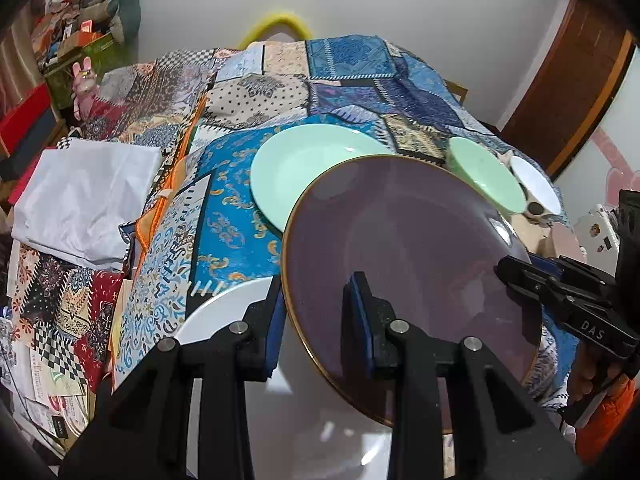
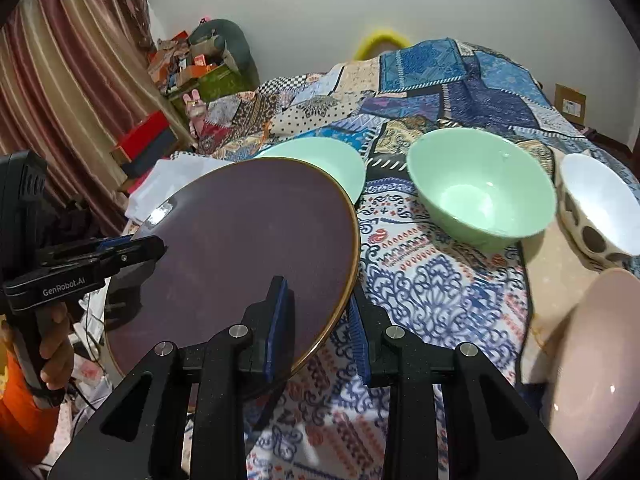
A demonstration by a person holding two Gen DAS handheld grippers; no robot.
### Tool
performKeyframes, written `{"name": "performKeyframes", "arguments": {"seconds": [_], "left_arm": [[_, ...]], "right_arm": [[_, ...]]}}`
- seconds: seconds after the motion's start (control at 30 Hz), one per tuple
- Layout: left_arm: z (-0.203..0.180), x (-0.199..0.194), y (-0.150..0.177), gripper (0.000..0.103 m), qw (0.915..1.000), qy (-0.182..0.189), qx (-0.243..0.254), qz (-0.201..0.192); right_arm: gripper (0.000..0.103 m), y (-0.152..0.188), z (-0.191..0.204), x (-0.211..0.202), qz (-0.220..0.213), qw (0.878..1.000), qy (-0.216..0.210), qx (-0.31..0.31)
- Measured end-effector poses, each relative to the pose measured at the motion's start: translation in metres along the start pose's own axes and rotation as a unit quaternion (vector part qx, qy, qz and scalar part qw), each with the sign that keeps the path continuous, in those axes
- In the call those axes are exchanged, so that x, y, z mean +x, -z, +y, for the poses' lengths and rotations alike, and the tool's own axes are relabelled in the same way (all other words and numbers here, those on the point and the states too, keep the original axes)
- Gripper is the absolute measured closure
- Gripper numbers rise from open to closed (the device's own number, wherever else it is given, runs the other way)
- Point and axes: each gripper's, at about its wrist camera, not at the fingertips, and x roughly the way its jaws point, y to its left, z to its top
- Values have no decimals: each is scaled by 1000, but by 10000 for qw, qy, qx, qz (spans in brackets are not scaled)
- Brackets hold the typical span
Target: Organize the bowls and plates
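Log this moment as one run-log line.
left gripper: shut on purple plate | right gripper: shut on purple plate | plate: lifted, tilted | green plate: on cloth

A lived-in home room: striped curtains [image 2: 60,80], patchwork tablecloth [image 2: 440,92], cluttered boxes [image 2: 192,64]

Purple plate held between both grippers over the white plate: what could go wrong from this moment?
1. Each gripper straddles only the rim of the purple plate: left gripper, right gripper. The jaws look loosely closed, so it could slip or tilt.
2. If it drops, it would hit the white plate below and might chip.
3. The mint bowl and mint plate sit close by; a swing could knock them.
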Motion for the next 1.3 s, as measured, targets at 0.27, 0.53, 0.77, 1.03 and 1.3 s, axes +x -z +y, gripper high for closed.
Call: {"name": "performKeyframes", "arguments": {"seconds": [0.27, 0.53, 0.77, 1.03, 1.3], "left_arm": [[-31, -24, 6, 72, 9998, 64, 144, -134], [-62, -37, 14, 72, 9993, 92, 316, -180], [-88, -36, 23, 72, 9988, 140, 452, -100], [-109, -22, 34, 72, 9983, 215, 527, 158], [-120, -4, 44, 72, 9973, 240, 584, 375]], "right_arm": [[76, 9, -10, -33, -217, 9997, 65, 45], [76, 24, -25, -55, -344, 9992, 141, 156], [76, 40, -40, -65, -344, 9987, 204, 329], [76, 58, -55, -68, -243, 9978, 275, 553], [76, 73, -68, -61, -115, 9967, 364, 713]]}}
